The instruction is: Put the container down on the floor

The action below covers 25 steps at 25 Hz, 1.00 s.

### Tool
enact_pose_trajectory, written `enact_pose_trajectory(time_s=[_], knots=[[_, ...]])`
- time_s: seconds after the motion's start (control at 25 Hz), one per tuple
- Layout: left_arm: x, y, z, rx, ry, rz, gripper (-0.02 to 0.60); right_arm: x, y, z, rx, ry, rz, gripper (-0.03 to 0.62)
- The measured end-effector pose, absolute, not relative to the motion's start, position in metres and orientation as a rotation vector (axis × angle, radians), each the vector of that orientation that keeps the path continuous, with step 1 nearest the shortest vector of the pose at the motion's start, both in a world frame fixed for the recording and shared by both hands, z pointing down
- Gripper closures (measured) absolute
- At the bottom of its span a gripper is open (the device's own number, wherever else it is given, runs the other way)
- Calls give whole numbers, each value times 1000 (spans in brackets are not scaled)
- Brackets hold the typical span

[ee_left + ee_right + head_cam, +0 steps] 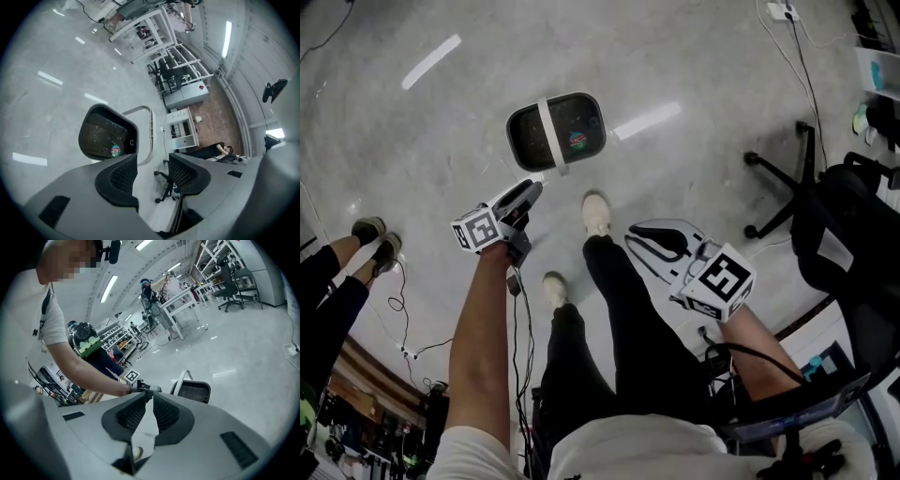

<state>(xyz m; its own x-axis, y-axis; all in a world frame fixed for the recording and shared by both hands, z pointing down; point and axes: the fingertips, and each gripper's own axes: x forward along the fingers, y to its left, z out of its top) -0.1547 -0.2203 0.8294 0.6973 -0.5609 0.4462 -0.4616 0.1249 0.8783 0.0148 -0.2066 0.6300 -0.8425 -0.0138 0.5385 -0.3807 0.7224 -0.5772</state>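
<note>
The container (556, 131) is a black mesh basket with a white handle (548, 127) across it, and it rests on the grey floor ahead of my feet. My left gripper (530, 190) hovers just on the near side of it, open, with nothing between its jaws. In the left gripper view the container (103, 133) lies beyond the spread jaws of the left gripper (152, 161), apart from them. My right gripper (633, 234) hangs over my right leg, shut and empty. Past the touching tips of the right gripper (149, 397), its own view shows the container (193, 391).
A black office chair (844, 225) and a wheeled chair base (778, 178) stand at the right. My shoes (596, 214) are just behind the container. Another person's feet (370, 239) are at the left edge. Cables (797, 56) run over the floor at far right.
</note>
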Motion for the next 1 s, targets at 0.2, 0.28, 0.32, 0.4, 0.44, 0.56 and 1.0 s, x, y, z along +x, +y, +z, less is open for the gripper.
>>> enact_pose_trajectory(time_s=[0.2,0.28,0.32,0.4,0.44,0.56,1.0], knots=[[-150,-157,760,1499,-830,-115,418,10,-209,589,318,-2478,912,563],[-134,-133,728,1529,-795,-82,515,15,-204,574,337,-2494,892,563],[-122,-120,713,1552,-774,-43,547,20,-201,567,353,-2502,887,563],[-101,-85,684,1607,-717,74,571,25,-182,552,389,-2509,881,563],[-96,-63,669,1636,-688,131,571,22,-167,544,403,-2510,880,565],[-91,-15,611,1744,-641,186,572,3,-121,513,405,-2535,889,565],[-49,129,385,2065,-674,210,572,-19,38,355,276,-2650,769,566]])
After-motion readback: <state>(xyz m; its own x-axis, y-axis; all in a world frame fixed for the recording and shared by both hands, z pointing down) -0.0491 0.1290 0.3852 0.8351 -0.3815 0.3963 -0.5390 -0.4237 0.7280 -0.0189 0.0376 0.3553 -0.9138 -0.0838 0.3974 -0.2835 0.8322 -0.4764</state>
